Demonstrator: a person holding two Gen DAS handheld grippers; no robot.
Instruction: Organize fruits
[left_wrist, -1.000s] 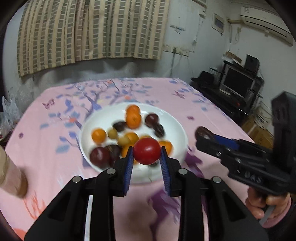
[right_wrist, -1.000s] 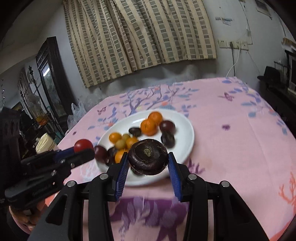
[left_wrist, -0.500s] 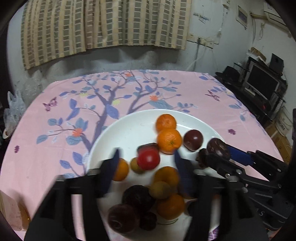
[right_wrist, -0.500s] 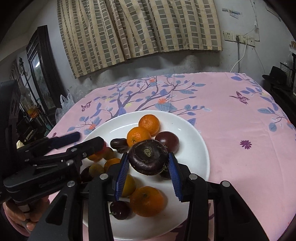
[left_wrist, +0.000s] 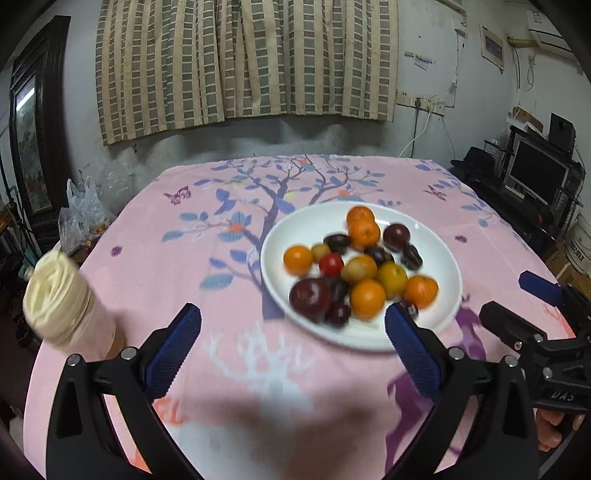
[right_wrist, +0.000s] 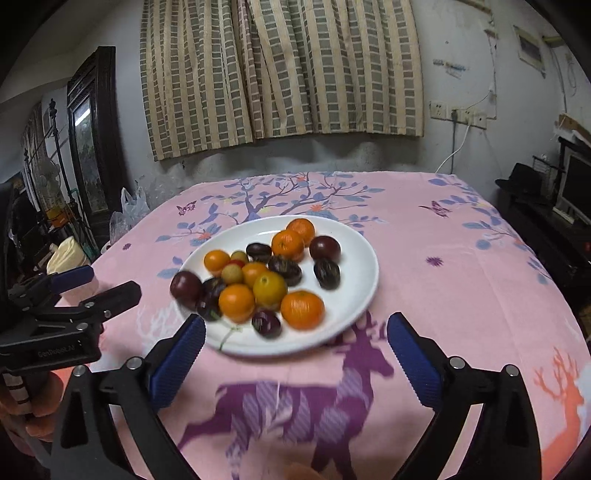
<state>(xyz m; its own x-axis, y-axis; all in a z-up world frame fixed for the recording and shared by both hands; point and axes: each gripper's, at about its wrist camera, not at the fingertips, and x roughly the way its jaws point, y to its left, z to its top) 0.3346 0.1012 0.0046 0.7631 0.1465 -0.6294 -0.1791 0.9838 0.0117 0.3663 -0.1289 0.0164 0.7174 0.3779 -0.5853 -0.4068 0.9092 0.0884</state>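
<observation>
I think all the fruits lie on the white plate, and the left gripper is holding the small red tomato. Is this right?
Not quite. The left gripper holds nothing: its jaws are opening wide and empty, as the left wrist view shows. The small red tomato lies on the white plate among the other fruits.

White plate (right_wrist: 364, 291) of fruit on pink tablecloth (right_wrist: 461, 280), right tool (right_wrist: 295, 338) opening, empty

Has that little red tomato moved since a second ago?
Yes. It sat between the left gripper's jaws, short of the white plate. Now the red tomato lies on the plate among the other fruit, and the opening jaws are empty.
</observation>
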